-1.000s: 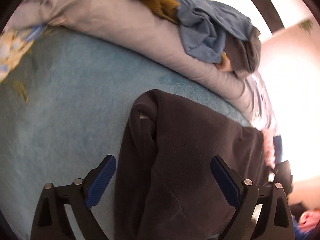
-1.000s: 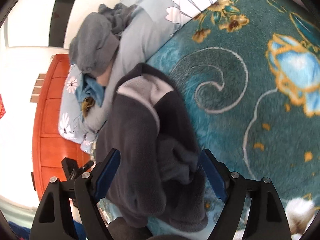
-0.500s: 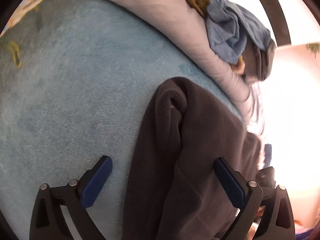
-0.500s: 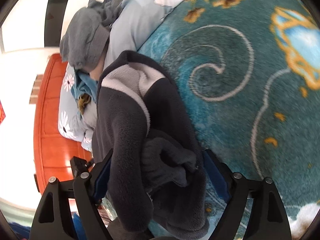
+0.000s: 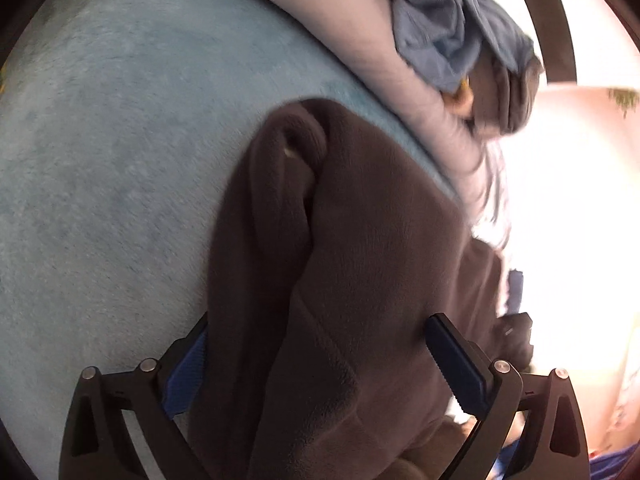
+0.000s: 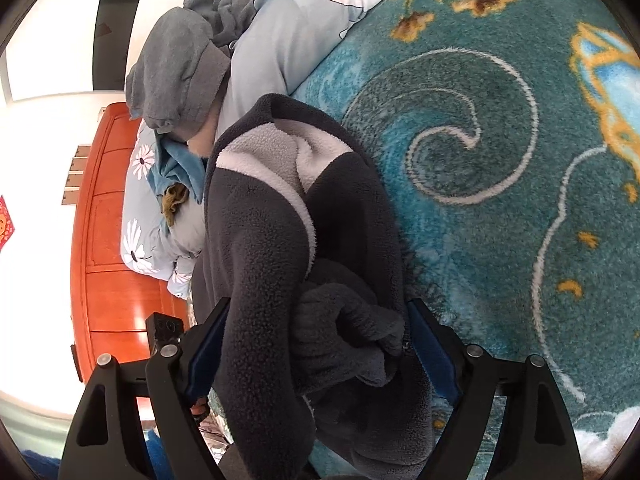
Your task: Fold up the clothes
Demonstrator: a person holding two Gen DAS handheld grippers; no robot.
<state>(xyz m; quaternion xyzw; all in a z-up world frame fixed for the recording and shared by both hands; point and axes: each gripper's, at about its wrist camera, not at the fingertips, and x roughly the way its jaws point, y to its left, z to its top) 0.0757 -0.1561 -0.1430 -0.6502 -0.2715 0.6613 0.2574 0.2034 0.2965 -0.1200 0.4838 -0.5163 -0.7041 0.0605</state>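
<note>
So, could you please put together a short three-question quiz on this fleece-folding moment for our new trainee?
1. True or false: the dark fleece jacket lies between the fingers of the right hand-held gripper.
2. What colour is the jacket's inner lining?
3. The grey hoodie rests on: A) the teal blanket, B) the pale floral duvet, C) the wooden headboard.

Key: 1 true; 2 light grey; 3 B.

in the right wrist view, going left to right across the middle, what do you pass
orange wooden headboard → floral pillow with a blue cloth on it → dark fleece jacket → teal patterned blanket
</note>
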